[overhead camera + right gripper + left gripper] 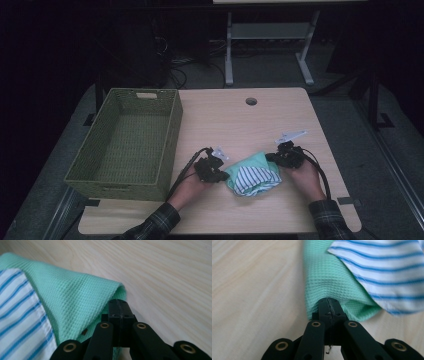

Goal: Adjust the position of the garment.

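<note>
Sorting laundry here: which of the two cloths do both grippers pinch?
The mint-green waffle cloth: the left gripper and right gripper are each shut on its edge, while the blue-striped white cloth merely lies on it.

I can read no text, label, brand or number anywhere in my three views right now.

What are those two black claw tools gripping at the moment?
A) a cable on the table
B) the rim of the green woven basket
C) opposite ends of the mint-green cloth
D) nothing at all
C: the left gripper and the right gripper are each shut on an edge of the mint-green cloth, apart from the basket.
</note>
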Action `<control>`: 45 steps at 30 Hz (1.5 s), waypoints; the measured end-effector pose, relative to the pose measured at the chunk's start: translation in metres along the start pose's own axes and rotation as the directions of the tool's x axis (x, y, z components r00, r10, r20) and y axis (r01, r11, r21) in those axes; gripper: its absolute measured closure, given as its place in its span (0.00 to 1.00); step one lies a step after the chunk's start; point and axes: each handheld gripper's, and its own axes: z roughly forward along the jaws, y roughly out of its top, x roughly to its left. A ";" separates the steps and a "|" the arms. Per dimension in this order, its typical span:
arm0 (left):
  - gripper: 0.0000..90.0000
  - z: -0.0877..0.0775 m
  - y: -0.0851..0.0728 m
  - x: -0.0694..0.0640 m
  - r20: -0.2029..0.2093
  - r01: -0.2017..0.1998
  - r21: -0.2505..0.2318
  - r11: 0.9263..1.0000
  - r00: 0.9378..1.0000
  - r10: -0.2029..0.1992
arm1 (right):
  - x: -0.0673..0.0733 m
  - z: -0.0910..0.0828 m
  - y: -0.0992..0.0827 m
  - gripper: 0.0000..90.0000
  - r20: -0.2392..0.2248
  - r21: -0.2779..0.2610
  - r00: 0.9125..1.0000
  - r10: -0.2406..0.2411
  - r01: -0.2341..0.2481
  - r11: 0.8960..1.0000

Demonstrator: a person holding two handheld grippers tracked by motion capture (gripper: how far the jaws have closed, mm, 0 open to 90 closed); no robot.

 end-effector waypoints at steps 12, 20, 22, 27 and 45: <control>1.00 0.014 0.022 0.030 -0.041 0.044 -0.037 0.998 0.998 -0.045 | -0.001 -0.020 -0.021 1.00 0.014 0.010 1.000 0.019 -0.019 1.000; 0.95 0.011 0.020 0.033 -0.047 0.071 -0.067 0.995 0.996 -0.074 | -0.002 -0.026 -0.024 1.00 0.011 -0.019 1.000 0.029 -0.029 0.999; 0.88 0.005 0.017 0.033 -0.055 0.056 -0.049 0.997 0.997 -0.059 | -0.002 -0.029 -0.023 1.00 0.009 -0.033 0.999 0.034 -0.034 0.999; 0.68 -0.006 0.004 0.025 -0.082 0.093 -0.059 0.994 0.992 -0.098 | -0.005 -0.034 -0.020 1.00 0.007 -0.071 0.999 0.034 -0.033 0.997; 0.14 -0.021 -0.046 -0.010 -0.156 0.033 -0.030 0.999 0.987 -0.037 | -0.022 -0.019 0.007 1.00 -0.001 -0.124 1.000 0.030 -0.030 0.992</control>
